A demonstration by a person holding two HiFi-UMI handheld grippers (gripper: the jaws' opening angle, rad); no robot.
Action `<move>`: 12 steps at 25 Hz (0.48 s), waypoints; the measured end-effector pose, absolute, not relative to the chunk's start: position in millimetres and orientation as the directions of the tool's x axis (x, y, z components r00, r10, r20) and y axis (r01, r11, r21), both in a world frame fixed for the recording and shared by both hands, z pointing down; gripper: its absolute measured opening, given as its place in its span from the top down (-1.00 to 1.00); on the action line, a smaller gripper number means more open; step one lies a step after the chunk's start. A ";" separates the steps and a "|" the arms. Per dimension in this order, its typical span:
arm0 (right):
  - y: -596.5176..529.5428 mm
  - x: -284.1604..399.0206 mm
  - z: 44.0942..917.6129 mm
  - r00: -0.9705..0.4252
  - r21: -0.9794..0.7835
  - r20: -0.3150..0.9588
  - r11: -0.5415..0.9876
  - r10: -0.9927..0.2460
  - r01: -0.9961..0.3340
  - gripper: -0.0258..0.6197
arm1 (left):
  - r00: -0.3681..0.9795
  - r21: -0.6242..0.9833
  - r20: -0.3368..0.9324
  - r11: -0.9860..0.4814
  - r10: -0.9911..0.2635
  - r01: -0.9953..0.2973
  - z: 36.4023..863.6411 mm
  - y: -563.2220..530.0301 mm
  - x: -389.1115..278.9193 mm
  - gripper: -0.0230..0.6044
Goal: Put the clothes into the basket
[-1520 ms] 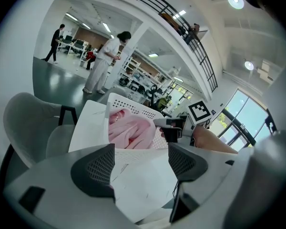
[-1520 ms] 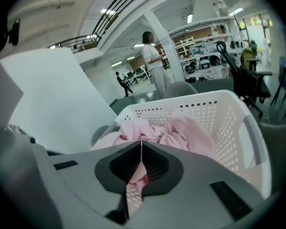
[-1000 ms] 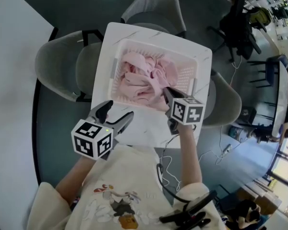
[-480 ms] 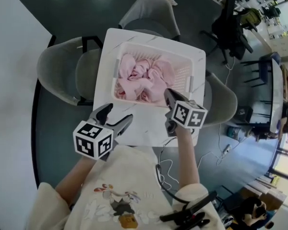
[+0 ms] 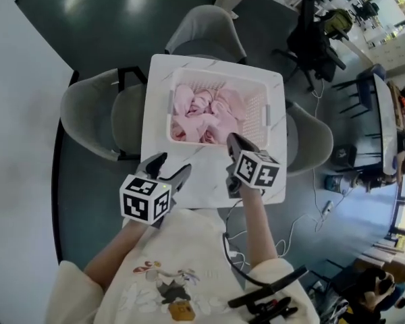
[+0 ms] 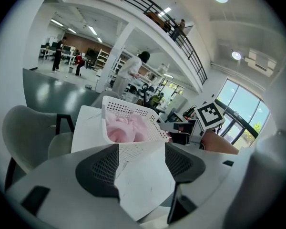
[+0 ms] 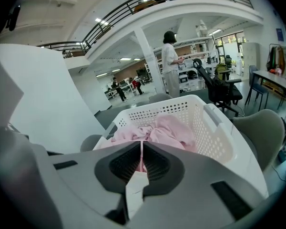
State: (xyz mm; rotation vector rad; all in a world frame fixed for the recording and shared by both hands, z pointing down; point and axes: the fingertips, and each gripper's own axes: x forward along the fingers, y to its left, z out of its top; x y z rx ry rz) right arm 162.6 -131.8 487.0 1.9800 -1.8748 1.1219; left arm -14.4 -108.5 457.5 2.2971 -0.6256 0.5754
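A white perforated basket (image 5: pixel 266 113) stands on the small white table (image 5: pixel 202 174), and pink clothes (image 5: pixel 206 110) are heaped inside it. My right gripper (image 5: pixel 232 140) hovers just short of the basket's near rim, shut with nothing in it. In the right gripper view its jaws (image 7: pixel 141 159) meet in front of the basket (image 7: pixel 214 123) and the pink clothes (image 7: pixel 169 128). My left gripper (image 5: pixel 170 167) is open over the table's near left part; its jaws have just been closing a little, with nothing between them. The left gripper view shows its jaws (image 6: pixel 142 163) apart, with the basket (image 6: pixel 133 112) ahead.
Grey chairs surround the table on the left (image 5: pixel 98 117), at the far side (image 5: pixel 206 32) and on the right (image 5: pixel 310 140). A black office chair (image 5: pixel 310 32) stands farther off. A cable (image 5: pixel 304 218) trails on the floor at the right. People stand in the hall behind.
Both grippers have drawn back from the basket towards the person. The right one has lifted off the pink clothes and come back over the near rim. The left jaws look slightly narrower.
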 end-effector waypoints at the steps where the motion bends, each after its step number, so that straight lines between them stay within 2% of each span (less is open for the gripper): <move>1: -129.8 158.9 484.4 -0.081 -0.349 0.623 -0.183 -0.778 -0.919 0.87 | 0.788 0.487 0.549 -0.659 -0.278 -0.572 455.8 -107.9 -15.3 -0.02; 7: -114.4 134.0 477.8 -0.078 -0.354 0.604 -0.179 -0.794 -0.918 0.87 | 0.800 0.482 0.526 -0.673 -0.289 -0.561 451.3 -105.4 -18.1 0.44; 10: -110.6 124.5 470.9 -0.077 -0.368 0.580 -0.176 -0.811 -0.913 0.87 | 0.786 0.459 0.530 -0.672 -0.319 -0.582 450.2 -108.6 -23.3 0.83; 12: -106.6 118.0 467.0 -0.077 -0.372 0.568 -0.172 -0.820 -0.912 0.87 | 0.778 0.454 0.535 -0.663 -0.331 -0.595 451.1 -108.7 -27.4 0.89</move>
